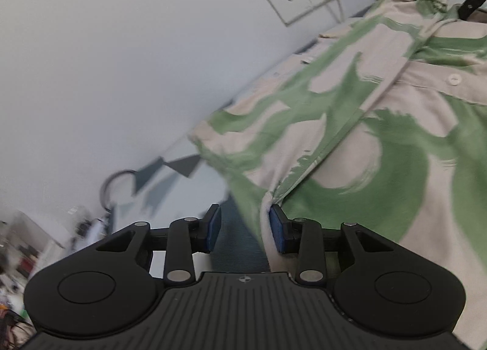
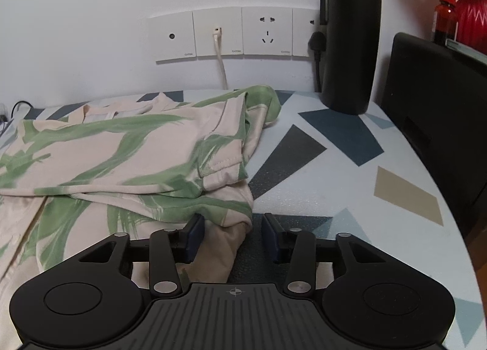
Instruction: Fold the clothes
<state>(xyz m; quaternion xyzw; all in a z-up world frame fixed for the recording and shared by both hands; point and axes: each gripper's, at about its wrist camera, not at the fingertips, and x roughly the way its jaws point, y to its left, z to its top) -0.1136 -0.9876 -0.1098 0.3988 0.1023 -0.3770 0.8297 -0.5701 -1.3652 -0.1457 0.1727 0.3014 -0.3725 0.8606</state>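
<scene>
A cream shirt with green brush-stroke print (image 2: 127,149) lies partly folded on the patterned table (image 2: 319,185), one layer doubled over another. In the left wrist view the shirt (image 1: 350,143) fills the right side, with its button placket showing. My left gripper (image 1: 245,228) is open; a cream edge of the shirt hangs between the fingers, against the right blue pad (image 1: 277,231). My right gripper (image 2: 232,237) is open too, and the shirt's lower right corner sits between its pads, close to the left one.
A tall black bottle (image 2: 350,36) stands at the back right of the table. A black box (image 2: 438,112) is at the right edge. Wall sockets (image 2: 225,35) with a white cable (image 2: 220,61) sit behind the shirt. Bare table lies right of the shirt.
</scene>
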